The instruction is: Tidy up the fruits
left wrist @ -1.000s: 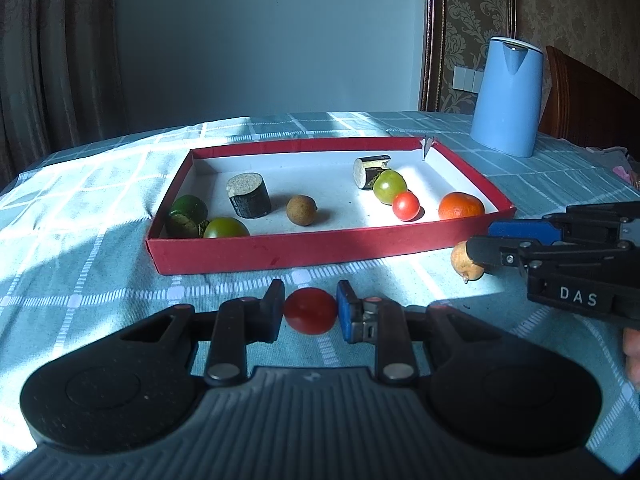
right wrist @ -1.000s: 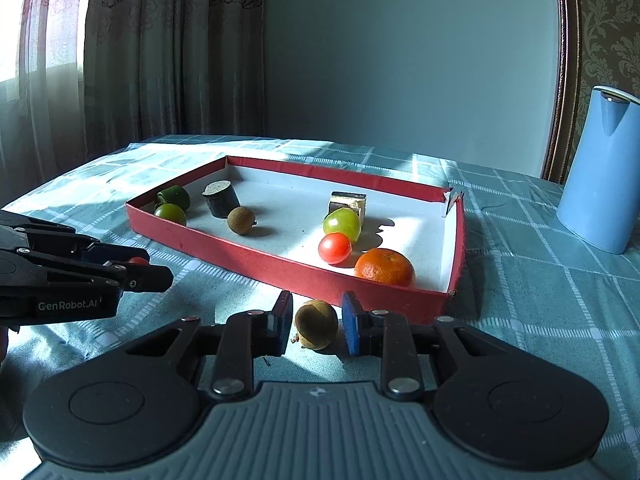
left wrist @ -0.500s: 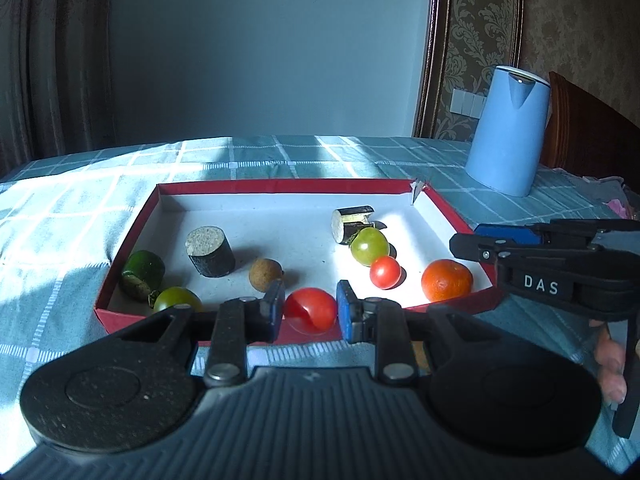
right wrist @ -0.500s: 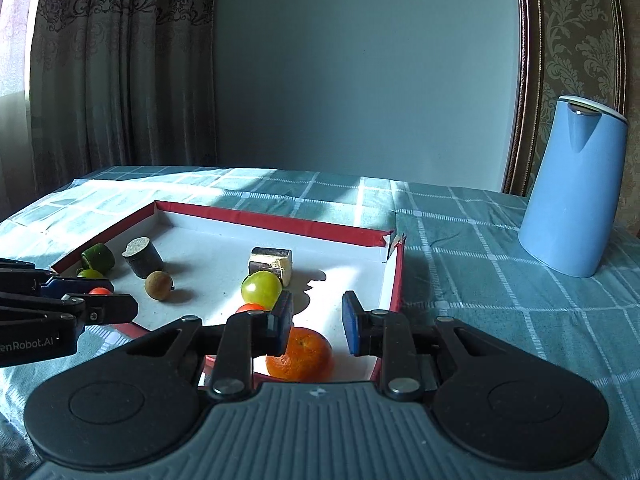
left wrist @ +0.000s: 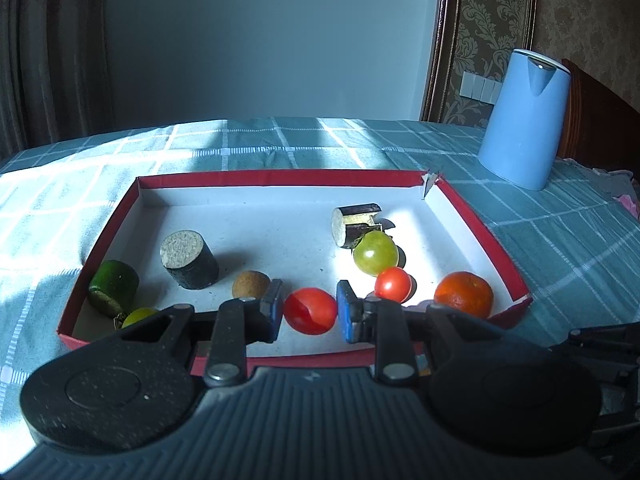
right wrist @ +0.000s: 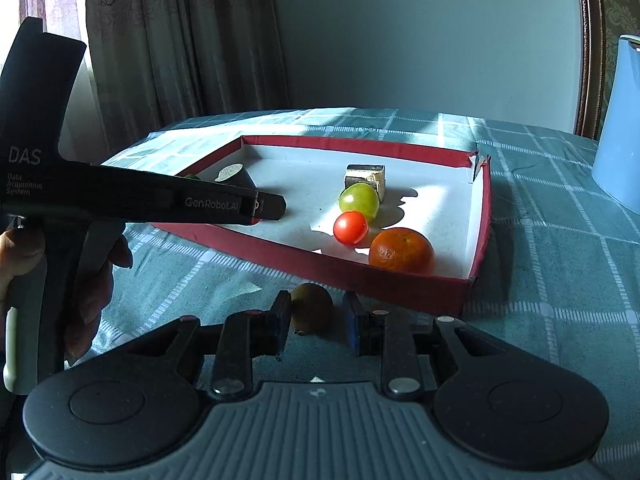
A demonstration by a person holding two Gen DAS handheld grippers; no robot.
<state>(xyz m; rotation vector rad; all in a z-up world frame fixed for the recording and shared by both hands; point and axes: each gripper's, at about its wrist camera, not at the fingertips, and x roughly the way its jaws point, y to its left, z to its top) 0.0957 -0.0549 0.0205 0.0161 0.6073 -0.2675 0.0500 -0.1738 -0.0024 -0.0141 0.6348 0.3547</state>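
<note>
My left gripper point(left wrist: 310, 311) is shut on a red cherry tomato point(left wrist: 310, 310) and holds it over the front part of the red-walled tray point(left wrist: 280, 179). In the tray lie a smaller red tomato point(left wrist: 393, 284), a green grape point(left wrist: 375, 253), an orange mandarin point(left wrist: 464, 294), a brown longan point(left wrist: 251, 284), two dark cut cylinders point(left wrist: 190, 259) and green pieces point(left wrist: 114, 287). In the right wrist view my right gripper point(right wrist: 317, 321) stands around a brown longan point(right wrist: 311, 311) on the cloth just before the tray's near wall point(right wrist: 384, 280); its pads sit a little off the fruit.
A blue kettle point(left wrist: 524, 118) stands on the checked teal tablecloth to the right behind the tray. A dark wooden chair point(left wrist: 600, 120) is at the far right. The left gripper's body point(right wrist: 132, 200) reaches over the tray's left corner in the right wrist view.
My left gripper has carried the red tomato forward over the tray's front wall. My right gripper has come back down around the brown longan on the cloth.
</note>
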